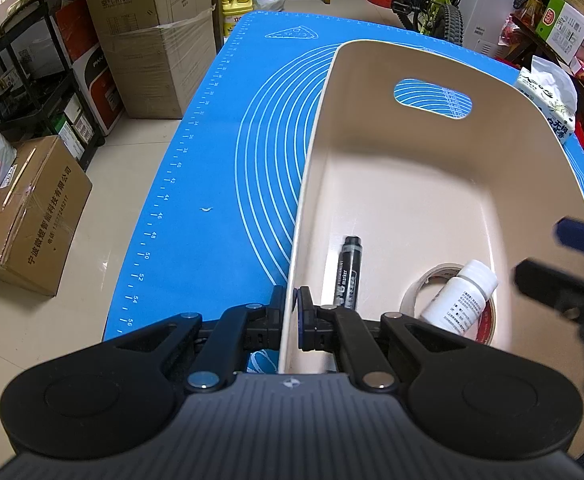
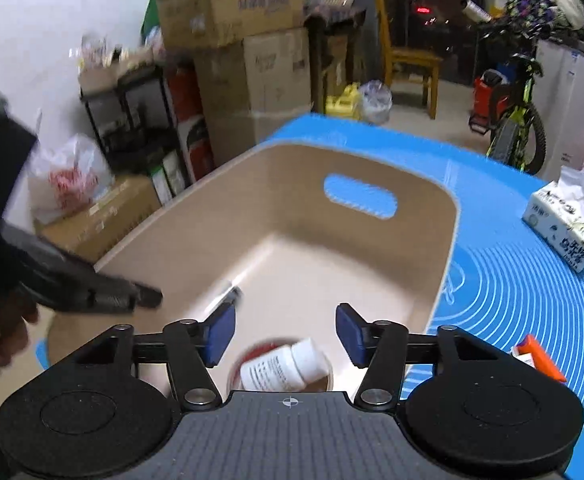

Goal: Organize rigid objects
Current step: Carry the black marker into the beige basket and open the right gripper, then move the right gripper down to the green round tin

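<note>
The left gripper (image 1: 290,312) was pinched on the near-left wall of the beige bin (image 1: 411,184), 1 finger outside and 1 inside, steadying it on the blue mat (image 1: 212,120). The right gripper (image 2: 285,334) hung with its jaws spread wide and nothing between them, above the near end of the bin. Inside lay 3 things: 1 black marker (image 1: 347,272) along the left wall, 1 roll of tape (image 1: 487,316) flat on the floor, and 1 white bottle (image 1: 461,300) lying on its side across the roll. Outside, 1 small orange-and-white item (image 2: 539,358) lay on the mat just beside the bin's right wall, too blurred to name, and looked like the next piece to collect; 1 tissue pack (image 2: 563,232) sat well apart at the far right. The risks, as I judged them: the bottle rested on the roll's rim and could have rolled off if the bin were jolted; a pull from the left clamp on the thin wall could have tipped or dragged the bin; and the right view was smeared with motion, so a fast reach for the orange item risked knocking the bin wall.
</note>
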Motion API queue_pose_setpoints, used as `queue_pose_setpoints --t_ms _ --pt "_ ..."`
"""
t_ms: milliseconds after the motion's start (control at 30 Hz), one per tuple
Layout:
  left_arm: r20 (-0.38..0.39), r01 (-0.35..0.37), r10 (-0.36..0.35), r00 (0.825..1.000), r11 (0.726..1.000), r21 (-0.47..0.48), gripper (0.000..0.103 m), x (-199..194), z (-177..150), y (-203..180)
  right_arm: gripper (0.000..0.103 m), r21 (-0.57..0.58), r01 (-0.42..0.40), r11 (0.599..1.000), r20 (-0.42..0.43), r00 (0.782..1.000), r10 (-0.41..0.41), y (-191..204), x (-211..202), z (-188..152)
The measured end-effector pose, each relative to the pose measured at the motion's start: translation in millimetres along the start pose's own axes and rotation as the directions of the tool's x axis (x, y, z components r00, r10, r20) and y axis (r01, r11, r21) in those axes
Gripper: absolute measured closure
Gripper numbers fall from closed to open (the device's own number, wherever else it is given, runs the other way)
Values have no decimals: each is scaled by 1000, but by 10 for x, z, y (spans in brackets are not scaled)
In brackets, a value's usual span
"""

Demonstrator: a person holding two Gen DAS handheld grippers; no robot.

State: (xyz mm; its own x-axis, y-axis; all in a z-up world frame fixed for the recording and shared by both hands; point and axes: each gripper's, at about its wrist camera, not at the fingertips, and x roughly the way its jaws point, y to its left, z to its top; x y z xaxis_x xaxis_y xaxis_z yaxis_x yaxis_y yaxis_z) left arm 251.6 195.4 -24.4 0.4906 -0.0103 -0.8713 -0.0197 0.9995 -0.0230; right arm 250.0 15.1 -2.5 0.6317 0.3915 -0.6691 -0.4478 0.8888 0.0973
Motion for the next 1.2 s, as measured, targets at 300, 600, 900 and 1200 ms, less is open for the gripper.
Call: queue_pose_setpoints --t_ms 300,600,900,1200 --pt "0 1 -1 1000 1000 -1 96 1 -1 0 21 58 59 997 93 994 -64 -293 -351 34" --pt "0 0 0 1000 1000 0 96 1 -2 -1 13 67 167 984 80 982 -172 -684 -540 -88" --pt "-1 1 -1 1000 1000 -2 96 -3 -3 5 13 -4 241 971 -47 969 -241 -1026 -465 -392" --pt "0 0 0 1000 1000 -1 96 -4 -3 13 13 -34 176 984 -177 968 -179 -1160 -181 -654"
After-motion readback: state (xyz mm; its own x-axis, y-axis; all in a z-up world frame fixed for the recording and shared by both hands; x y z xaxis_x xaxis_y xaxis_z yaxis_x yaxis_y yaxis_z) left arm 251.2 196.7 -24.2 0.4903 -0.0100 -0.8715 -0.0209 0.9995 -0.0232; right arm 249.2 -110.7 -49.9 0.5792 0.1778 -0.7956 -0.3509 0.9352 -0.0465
